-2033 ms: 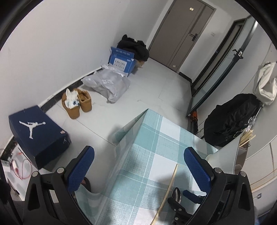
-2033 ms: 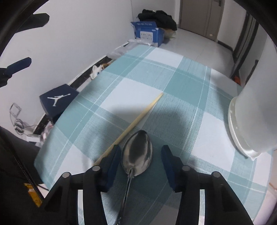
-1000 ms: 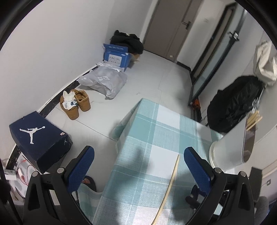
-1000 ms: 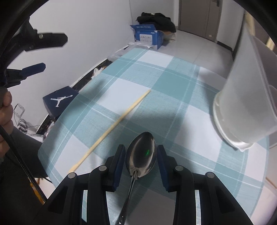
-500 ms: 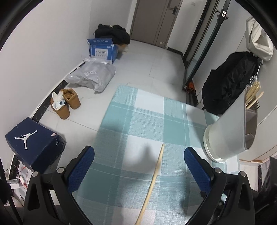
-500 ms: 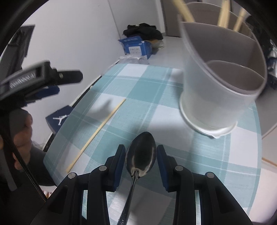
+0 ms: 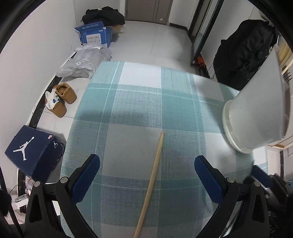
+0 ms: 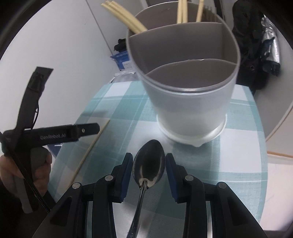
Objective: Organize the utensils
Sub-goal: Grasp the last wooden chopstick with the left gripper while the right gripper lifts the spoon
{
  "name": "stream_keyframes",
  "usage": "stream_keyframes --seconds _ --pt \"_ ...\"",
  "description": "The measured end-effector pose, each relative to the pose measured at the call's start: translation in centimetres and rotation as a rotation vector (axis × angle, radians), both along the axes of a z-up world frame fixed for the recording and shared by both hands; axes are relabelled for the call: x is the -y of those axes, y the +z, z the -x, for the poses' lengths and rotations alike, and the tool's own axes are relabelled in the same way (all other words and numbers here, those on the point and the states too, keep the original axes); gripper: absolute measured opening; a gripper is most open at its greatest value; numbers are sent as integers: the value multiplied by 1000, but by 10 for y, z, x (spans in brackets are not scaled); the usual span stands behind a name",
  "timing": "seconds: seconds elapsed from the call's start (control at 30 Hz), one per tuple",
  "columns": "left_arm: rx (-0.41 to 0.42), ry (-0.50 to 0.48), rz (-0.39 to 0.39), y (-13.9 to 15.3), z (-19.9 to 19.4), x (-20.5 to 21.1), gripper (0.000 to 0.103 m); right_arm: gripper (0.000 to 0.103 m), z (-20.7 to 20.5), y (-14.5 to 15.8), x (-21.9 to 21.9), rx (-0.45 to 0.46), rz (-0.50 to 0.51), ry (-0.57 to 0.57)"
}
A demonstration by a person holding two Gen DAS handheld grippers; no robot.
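Table [image 7: 139, 102]: covered in a teal and white checked cloth, filling most of both views.
Utensil holder [image 8: 192, 102]: a pale grey tub on a white base, standing on the cloth at the right side; curved walls split it into compartments, and the far one holds chopsticks [image 8: 180, 11].
Left gripper [image 7: 146, 170]: blue-padded jaws spread wide above the cloth with nothing clamped between them.
Right gripper [image 8: 148, 164]: jaws closed against the bowl of a metal spoon, just in front of the holder's base.
Spoon [image 8: 148, 165]: bowl up, handle running back between the jaws.
Loose chopstick [image 7: 153, 175]: lying flat on the cloth, between the left jaws as seen from above, touching neither.
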State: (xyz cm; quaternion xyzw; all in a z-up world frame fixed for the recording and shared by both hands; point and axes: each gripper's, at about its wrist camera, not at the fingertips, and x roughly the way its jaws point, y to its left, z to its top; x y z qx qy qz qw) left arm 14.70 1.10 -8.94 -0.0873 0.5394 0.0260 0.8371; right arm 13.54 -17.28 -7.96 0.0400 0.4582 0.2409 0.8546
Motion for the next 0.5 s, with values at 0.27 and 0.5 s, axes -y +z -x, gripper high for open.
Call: stream_keyframes --seconds 0.27,0.5 --pt "-53 -58 -79 -12 -15 8 78 35 -7 2 16 5 -35 -47" --pt "-26 -111 -110 -9 -23 19 46 35 -2 3 22 11 -46 -59"
